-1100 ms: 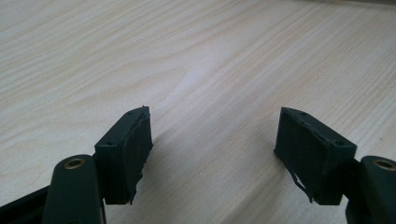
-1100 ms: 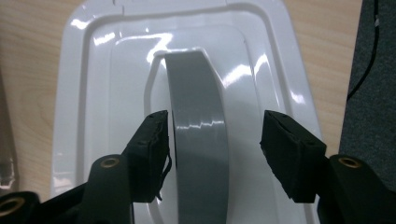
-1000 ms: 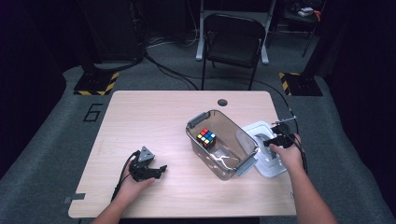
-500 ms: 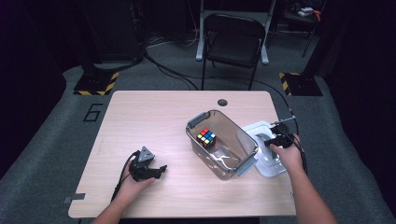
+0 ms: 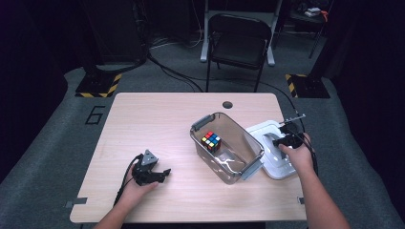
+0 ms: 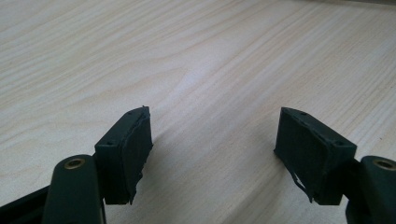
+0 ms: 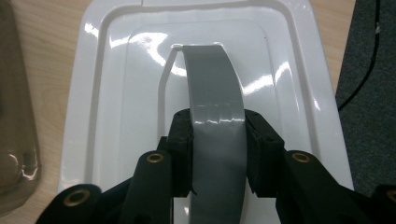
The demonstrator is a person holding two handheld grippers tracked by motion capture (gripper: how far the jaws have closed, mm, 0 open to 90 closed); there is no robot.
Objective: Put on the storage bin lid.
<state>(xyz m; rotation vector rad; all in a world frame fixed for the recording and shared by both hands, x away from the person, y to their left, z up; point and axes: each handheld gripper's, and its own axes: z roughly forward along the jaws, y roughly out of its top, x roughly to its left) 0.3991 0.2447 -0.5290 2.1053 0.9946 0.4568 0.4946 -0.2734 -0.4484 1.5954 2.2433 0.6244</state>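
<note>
While the right gripper (image 7: 218, 140) is clamping its jaws on the grey handle (image 7: 215, 93) of the white lid (image 5: 270, 148), the lid is lying flat on the table (image 5: 157, 124) just right of the clear bin (image 5: 224, 145), touching or nearly touching its right wall. In the right gripper view both pads are pressing the handle's sides, the handle arching up between them. The right hand (image 5: 297, 151) is sitting over the lid's right part in the high view.

The bin is sitting open, angled, right of table center; a colored cube (image 5: 210, 141) is resting inside twd the far end, and sth white is lying inside at the near end, can't tell what.

The left gripper (image 5: 155, 175) is resting on the table well left of the bin, near the front edge, held by the left hand (image 5: 138, 186). Its jaws are standing wide apart w/ nothing between, bare wood under them in the left gripper view.

A black chair (image 5: 239, 43) is standing beyond the table's far edge.
</note>
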